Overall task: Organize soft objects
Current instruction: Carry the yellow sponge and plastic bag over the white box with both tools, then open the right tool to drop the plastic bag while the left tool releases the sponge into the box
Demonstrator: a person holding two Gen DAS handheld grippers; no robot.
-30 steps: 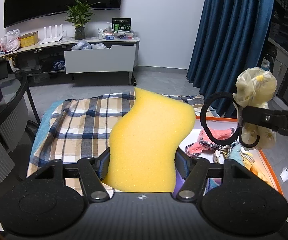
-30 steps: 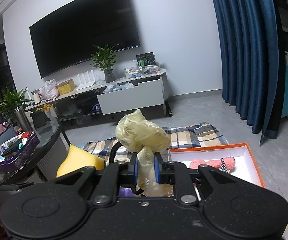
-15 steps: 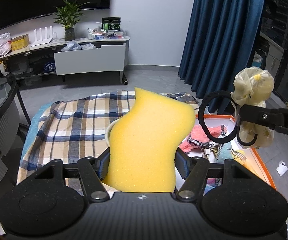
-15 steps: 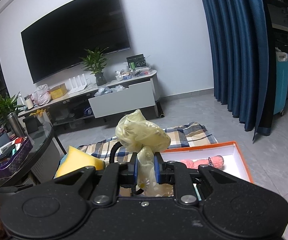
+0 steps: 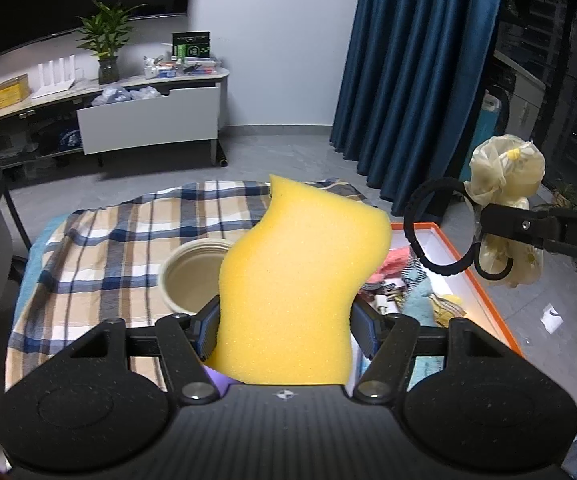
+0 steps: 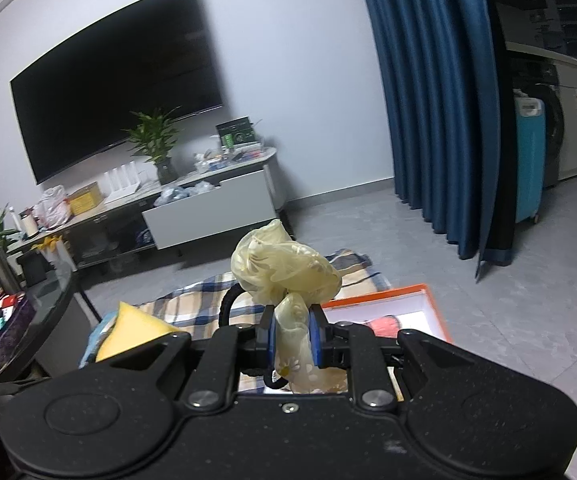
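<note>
My left gripper [image 5: 284,324] squeezes a yellow sponge [image 5: 300,292] upright above a checked cloth [image 5: 100,252], in front of a round bowl [image 5: 186,276]. My right gripper [image 6: 293,338] pinches a pale yellow scrunchie [image 6: 284,268], black hair ties [image 5: 434,232] dangling, above an orange box [image 5: 484,296].

A plain white wall [image 6: 296,80] carries a large black curved television screen [image 6: 116,100]. Below it runs a long low media console [image 5: 100,120] with a white pulled-out drawer front [image 5: 148,120]; a green potted plant [image 5: 106,40] in a dark vase stands on its top among small clutter. Floor-length dark blue pleated curtains [image 5: 416,80] hang at the right. The floor is pale grey tile [image 6: 488,280]. A round dark glass table [image 6: 48,300] sits at the left edge. The light is dim, indoor.
</note>
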